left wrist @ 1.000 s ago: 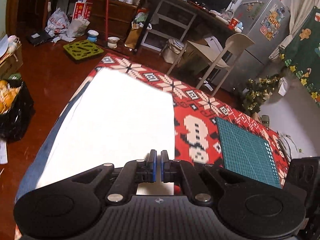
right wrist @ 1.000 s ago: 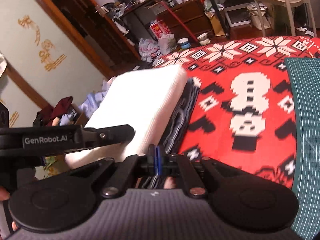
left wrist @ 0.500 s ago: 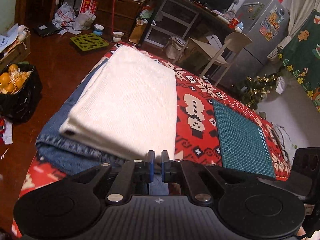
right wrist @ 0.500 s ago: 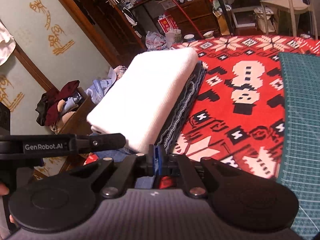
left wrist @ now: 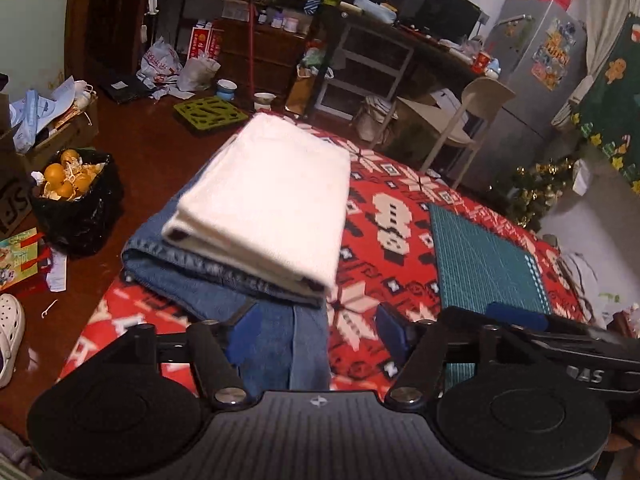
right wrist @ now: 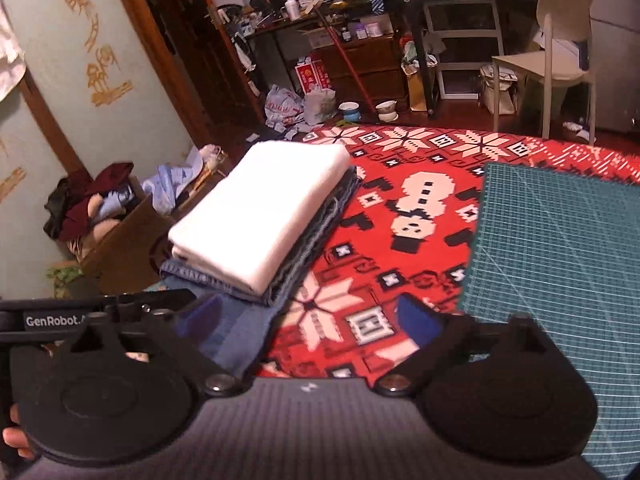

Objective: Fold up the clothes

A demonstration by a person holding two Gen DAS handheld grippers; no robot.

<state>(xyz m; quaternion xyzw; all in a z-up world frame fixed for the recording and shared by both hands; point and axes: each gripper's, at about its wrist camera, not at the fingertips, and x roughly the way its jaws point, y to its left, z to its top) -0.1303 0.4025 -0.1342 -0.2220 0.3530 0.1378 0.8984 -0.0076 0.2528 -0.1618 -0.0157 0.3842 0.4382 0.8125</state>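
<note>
Now we have both tools clear of the stack. Our left hand-held gripper (left wrist: 316,336) is spread, nothing between its blue pads (left wrist: 245,332), only denim and red cloth beneath. Our right hand-held gripper (right wrist: 316,322) stands wider yet, also empty. The white folded garment (left wrist: 268,200) lies ahead of the left hand-held gripper, squared on top of the folded jeans (left wrist: 208,280), whose near edge runs under the left tool's jaws. Stack sits on the red patterned table (left wrist: 384,264); the green cutting mat (right wrist: 560,248) lies ahead and right of the right tool.

Judgement: placing is done, and we are in the release and retreat. To do it well, keep jaws spread until well clear, so no pad snags a hem and drags the top layer askew. The white corners look aligned; no tidying seems needed.

Against the earlier frames: both sets of jaws were pressed together then and have just been opening. The stack filled the view close in; it now sits farther ahead, with the jeans edge showing.
</note>
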